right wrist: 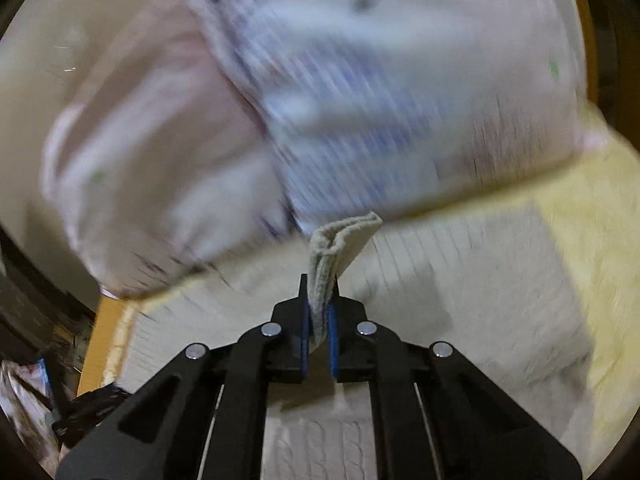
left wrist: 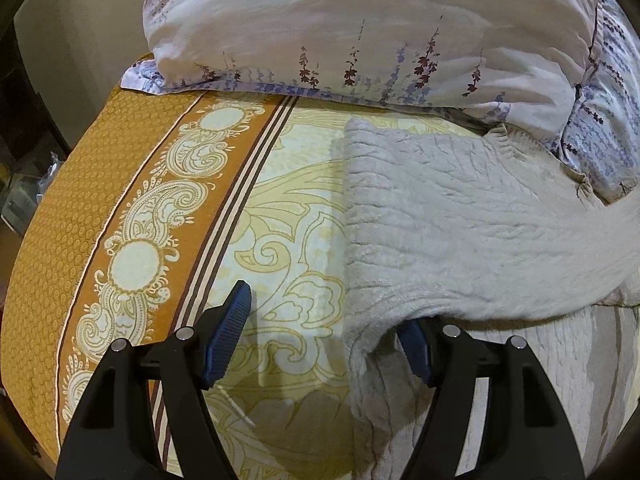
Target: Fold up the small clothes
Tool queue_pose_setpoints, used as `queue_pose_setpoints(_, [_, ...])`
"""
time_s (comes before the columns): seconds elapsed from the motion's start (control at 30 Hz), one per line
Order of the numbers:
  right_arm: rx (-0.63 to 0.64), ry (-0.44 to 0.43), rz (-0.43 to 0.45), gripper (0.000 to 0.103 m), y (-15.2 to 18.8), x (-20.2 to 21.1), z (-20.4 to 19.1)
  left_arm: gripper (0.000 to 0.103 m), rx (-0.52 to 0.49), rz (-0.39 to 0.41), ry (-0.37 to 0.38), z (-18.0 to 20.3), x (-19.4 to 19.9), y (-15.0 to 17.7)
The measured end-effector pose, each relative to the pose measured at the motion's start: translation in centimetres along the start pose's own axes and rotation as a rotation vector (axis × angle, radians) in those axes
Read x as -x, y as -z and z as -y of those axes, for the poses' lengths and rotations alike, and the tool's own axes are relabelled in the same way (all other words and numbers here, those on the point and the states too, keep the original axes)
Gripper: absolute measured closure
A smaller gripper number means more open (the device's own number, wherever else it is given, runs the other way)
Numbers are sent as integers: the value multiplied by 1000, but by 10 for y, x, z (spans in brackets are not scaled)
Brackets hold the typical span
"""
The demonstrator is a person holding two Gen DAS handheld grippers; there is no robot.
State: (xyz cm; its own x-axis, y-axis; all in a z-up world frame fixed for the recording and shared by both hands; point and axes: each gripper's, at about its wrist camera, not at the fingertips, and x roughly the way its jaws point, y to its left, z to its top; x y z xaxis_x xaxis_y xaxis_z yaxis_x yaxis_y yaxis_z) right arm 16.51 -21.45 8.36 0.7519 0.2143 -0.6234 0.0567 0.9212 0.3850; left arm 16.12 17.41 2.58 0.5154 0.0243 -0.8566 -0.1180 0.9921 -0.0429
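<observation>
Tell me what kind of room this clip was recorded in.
Most likely a bedroom: a patterned bedspread covers what looks like a bed, a floral duvet is piled at its far end, with a knit sweater on top.

1 grey knit garment (left wrist: 460, 216), 1 floral duvet (left wrist: 360, 28), 1 patterned bedspread (left wrist: 132, 200), 2 claws: left (left wrist: 324, 344), right (right wrist: 318, 312).

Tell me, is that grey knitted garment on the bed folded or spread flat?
Partly folded: the grey sweater has one layer lying over another, and the right gripper pinches a bunched edge.
</observation>
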Motion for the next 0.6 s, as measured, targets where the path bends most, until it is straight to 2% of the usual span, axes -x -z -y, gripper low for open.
queue_pose_setpoints(0.03, [30, 7, 26, 96, -1, 7, -2, 33, 0, 0, -1, 0, -1, -1])
queue_pose_setpoints(0.07, [38, 38, 12, 96, 3, 7, 2, 33, 2, -1, 0, 0, -1, 0])
queue_pose_setpoints(0.1, [34, 70, -27, 96, 8, 0, 9, 33, 4, -2, 2, 0, -2, 0])
queue_pose_setpoints(0.13, [6, 116, -104, 96, 20, -16, 24, 33, 6, -5, 5, 0, -3, 1])
queue_pose_setpoints(0.23, [-62, 157, -198, 96, 49, -31, 48, 33, 0, -5, 4, 3, -2, 2])
queue_pose_setpoints(0.3, [-45, 161, -182, 96, 55, -28, 46, 32, 3, -5, 4, 2, -3, 3])
queue_pose_setpoints(0.5, [-17, 155, -139, 96, 45, -28, 41, 31, 13, 2, -5, 2, -4, 3])
queue_pose_setpoints(0.6, [53, 200, -174, 95, 45, -38, 37, 31, 9, -1, -8, 3, -4, 5])
